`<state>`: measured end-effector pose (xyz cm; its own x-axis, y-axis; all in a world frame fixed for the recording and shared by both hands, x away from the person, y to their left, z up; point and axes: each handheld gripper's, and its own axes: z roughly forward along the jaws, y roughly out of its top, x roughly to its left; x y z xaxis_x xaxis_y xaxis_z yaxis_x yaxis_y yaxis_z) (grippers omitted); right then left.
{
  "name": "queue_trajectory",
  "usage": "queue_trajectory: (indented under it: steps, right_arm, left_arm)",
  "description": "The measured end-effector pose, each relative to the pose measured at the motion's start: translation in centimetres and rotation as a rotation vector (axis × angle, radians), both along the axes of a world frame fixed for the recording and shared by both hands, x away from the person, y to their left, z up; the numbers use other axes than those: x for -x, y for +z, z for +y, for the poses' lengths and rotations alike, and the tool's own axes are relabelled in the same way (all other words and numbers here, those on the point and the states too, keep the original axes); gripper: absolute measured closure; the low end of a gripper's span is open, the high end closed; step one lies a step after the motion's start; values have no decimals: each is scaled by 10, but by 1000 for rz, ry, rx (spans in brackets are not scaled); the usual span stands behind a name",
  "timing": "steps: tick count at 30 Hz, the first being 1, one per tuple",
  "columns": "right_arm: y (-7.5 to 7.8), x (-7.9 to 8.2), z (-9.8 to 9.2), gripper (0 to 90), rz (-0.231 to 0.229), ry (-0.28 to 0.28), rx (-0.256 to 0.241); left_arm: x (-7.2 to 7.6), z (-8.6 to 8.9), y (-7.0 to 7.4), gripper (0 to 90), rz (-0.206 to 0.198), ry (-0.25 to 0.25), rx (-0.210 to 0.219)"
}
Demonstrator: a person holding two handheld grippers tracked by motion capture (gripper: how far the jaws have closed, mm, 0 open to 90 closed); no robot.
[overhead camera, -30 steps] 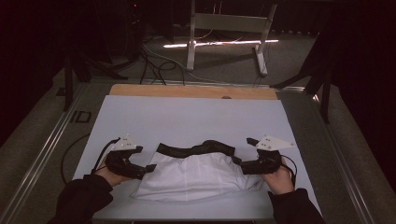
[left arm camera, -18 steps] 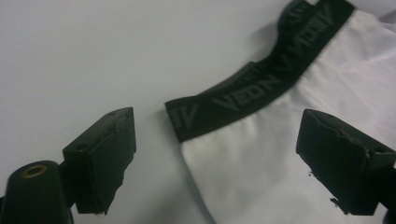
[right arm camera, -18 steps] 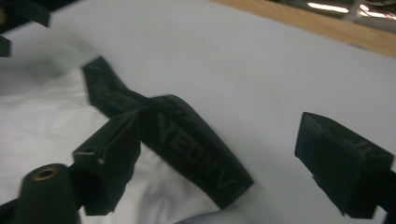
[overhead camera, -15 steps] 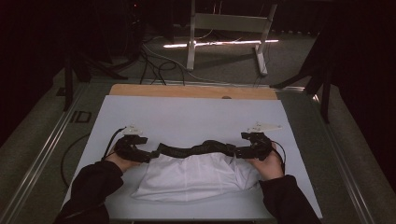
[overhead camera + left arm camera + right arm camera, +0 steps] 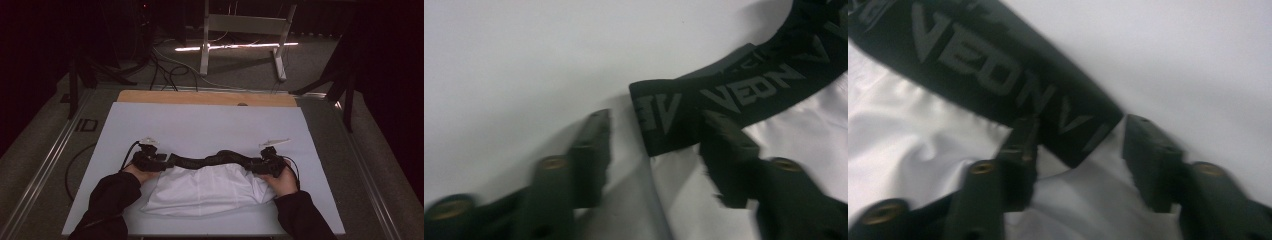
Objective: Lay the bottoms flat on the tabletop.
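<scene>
A white garment (image 5: 205, 192) with a black lettered waistband (image 5: 210, 160) lies flat on the white table (image 5: 200, 125). My left gripper (image 5: 159, 160) is at the waistband's left end and my right gripper (image 5: 259, 164) at its right end. In the left gripper view the left gripper (image 5: 656, 132) is open, its jaws standing either side of the waistband's end (image 5: 664, 117). In the right gripper view the right gripper (image 5: 1083, 140) is open too, straddling the waistband's corner (image 5: 1073, 130) and white cloth (image 5: 923, 135).
A wooden strip (image 5: 205, 97) edges the table's far side. Metal rails run along both sides. Beyond the table are a stand's legs (image 5: 240, 45) and cables (image 5: 165, 70) on the floor. Bare tabletop stretches from the waistband to the far edge.
Both hands moved away from the person with the waistband, drawing it out straighter and farther up the table. The white cloth now lies spread behind it.
</scene>
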<state>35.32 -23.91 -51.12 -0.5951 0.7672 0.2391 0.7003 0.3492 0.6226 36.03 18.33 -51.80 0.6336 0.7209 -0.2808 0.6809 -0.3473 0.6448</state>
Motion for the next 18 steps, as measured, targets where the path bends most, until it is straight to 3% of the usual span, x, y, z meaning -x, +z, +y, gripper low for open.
queue_trajectory:
  steps: [1,2,4,6,7,11,15,18]
  right_arm:
    - [-2,0,0,565,8,12,-6]
    - [-3,0,1,672,14,35,-14]
    - [-3,1,2,699,20,47,-14]
    - [-3,0,3,800,29,61,-24]
    - [-1,1,4,851,15,53,-20]
    - [5,2,1,864,-21,30,-23]
    - [23,0,-14,868,-76,-43,-84]
    - [30,-2,-20,868,-90,-56,-104]
  left_arm:
    - [0,-1,-1,559,-1,-13,4]
    - [1,-2,-1,619,-3,-18,1]
    - [1,-5,-1,647,0,-39,9]
    - [1,-8,-2,695,7,-50,10]
    - [1,-9,-2,797,3,-59,3]
    - [2,-9,4,856,-40,-51,4]
    - [0,-3,19,865,-118,-24,9]
    - [-2,1,26,866,-143,-3,12]
